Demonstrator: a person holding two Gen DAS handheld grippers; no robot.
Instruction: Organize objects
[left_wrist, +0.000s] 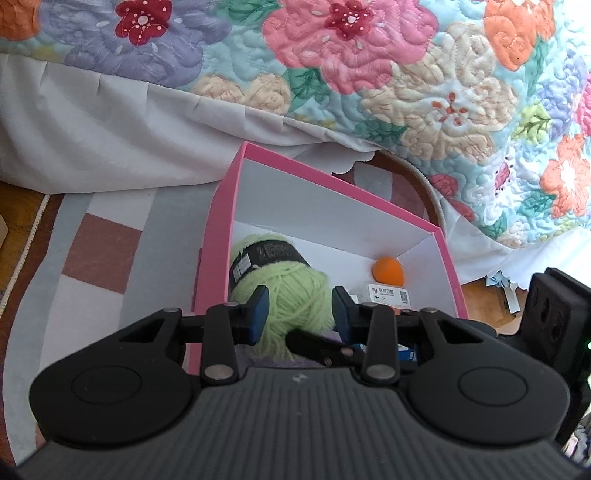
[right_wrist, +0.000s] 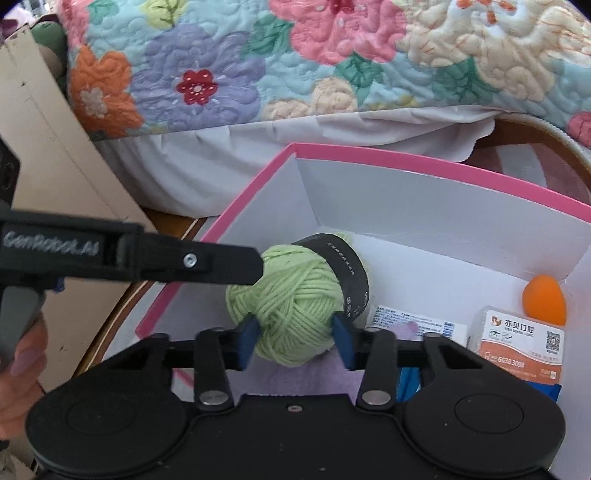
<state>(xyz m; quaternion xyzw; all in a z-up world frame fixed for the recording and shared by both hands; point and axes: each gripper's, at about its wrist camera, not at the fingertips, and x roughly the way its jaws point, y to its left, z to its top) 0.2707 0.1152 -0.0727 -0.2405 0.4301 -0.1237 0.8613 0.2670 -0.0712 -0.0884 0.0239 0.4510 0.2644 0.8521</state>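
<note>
both of my grippers are down at the pink box (right_wrist: 255, 184), which sits on a striped rug (left_wrist: 103, 236) beside a bed draped in a floral quilt (left_wrist: 406, 74). my right gripper (right_wrist: 295, 338) has its blue pads pressed against either side of the green yarn ball (right_wrist: 291, 295), so it has hold of the yarn low over the near left part of the box. my left gripper (left_wrist: 301, 312) also has the yarn between its narrowly parted pads, but i cannot tell whether they press it; one of its black fingers (right_wrist: 207, 264) reaches in from the left and touches the top of the ball. the yarn wears a black paper band (right_wrist: 345, 269). an orange egg-shaped sponge (right_wrist: 545, 297) lies in the far right corner of the box, near a small orange and white packet (right_wrist: 517, 339), and a lilac cloth (right_wrist: 295, 380) lies under the ball.
</note>
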